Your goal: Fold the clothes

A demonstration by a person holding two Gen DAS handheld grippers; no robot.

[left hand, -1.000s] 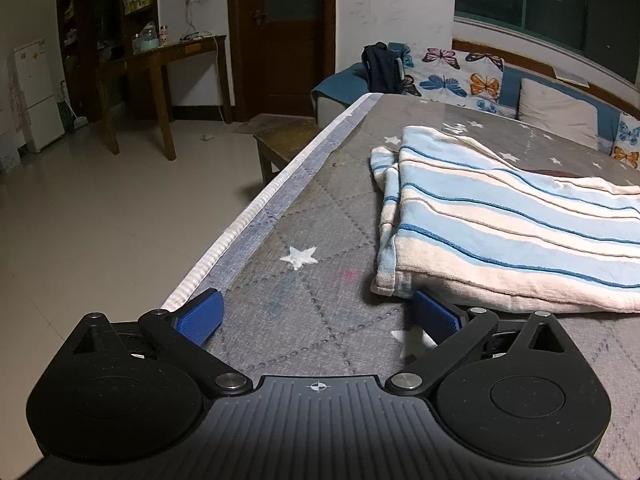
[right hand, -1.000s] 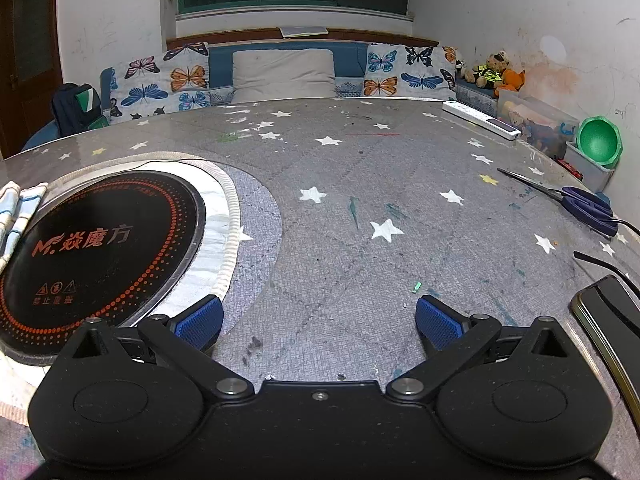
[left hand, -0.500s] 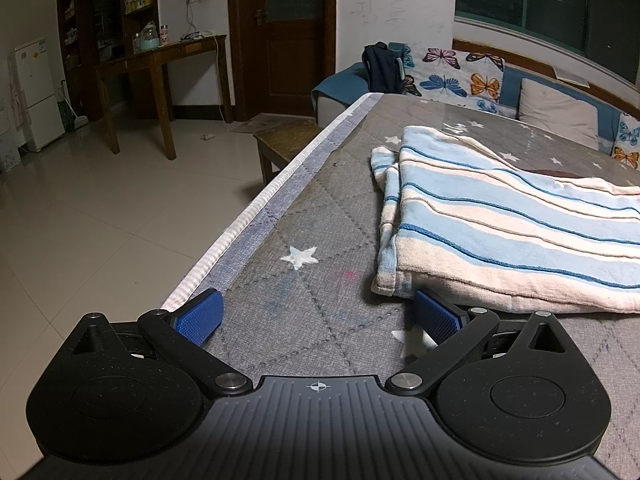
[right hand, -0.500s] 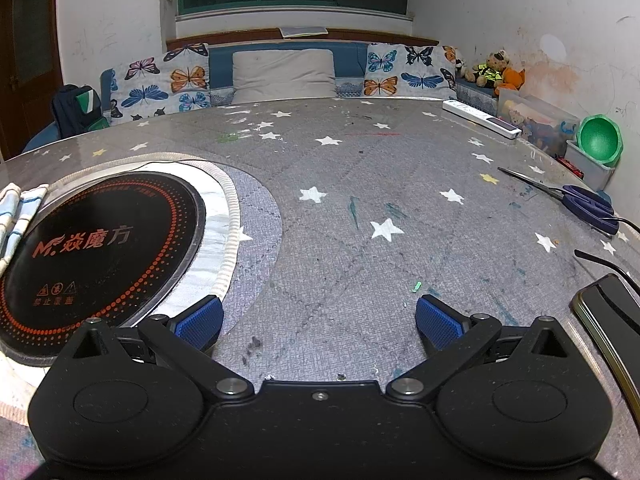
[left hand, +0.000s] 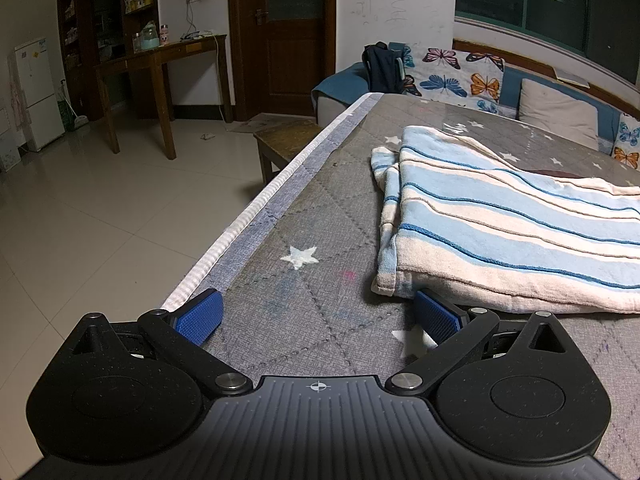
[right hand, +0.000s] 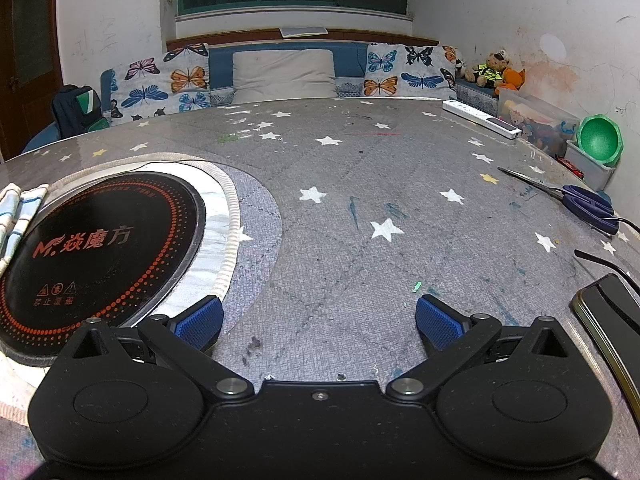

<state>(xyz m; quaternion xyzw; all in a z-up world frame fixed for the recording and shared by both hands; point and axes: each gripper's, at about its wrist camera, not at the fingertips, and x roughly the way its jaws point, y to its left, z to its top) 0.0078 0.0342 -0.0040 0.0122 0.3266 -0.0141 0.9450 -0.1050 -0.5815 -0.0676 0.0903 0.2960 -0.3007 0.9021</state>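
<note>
A: Compared with a second ago, nothing has shifted: the left gripper [left hand: 316, 314] and the right gripper [right hand: 318, 320] sit where they were, and the striped cloth [left hand: 508, 224] has not stirred.

B: How do the jaws stand?

A: Both pairs are spread wide with nothing between them. On the left, the blue pad [left hand: 436, 314] on the inner side lies just beside the near hem of the cloth, touching or nearly so; I cannot tell which.

B: Where is the cloth itself?

A: It lies flat on the star-printed tablecloth [left hand: 304, 258], already doubled over by the look of the stacked layers at its near corner, set back from the table's edge. In the right wrist view only a sliver of it [right hand: 16, 216] shows at the far left, overlapping the rim of the round black cooktop [right hand: 100, 248].

B: Why is the right gripper parked so far off?

A: Probably resting over bare table, well apart from the fabric and short of the phone [right hand: 612, 320] and scissors [right hand: 576, 202]. The left one seems placed for a corner pinch.
</note>
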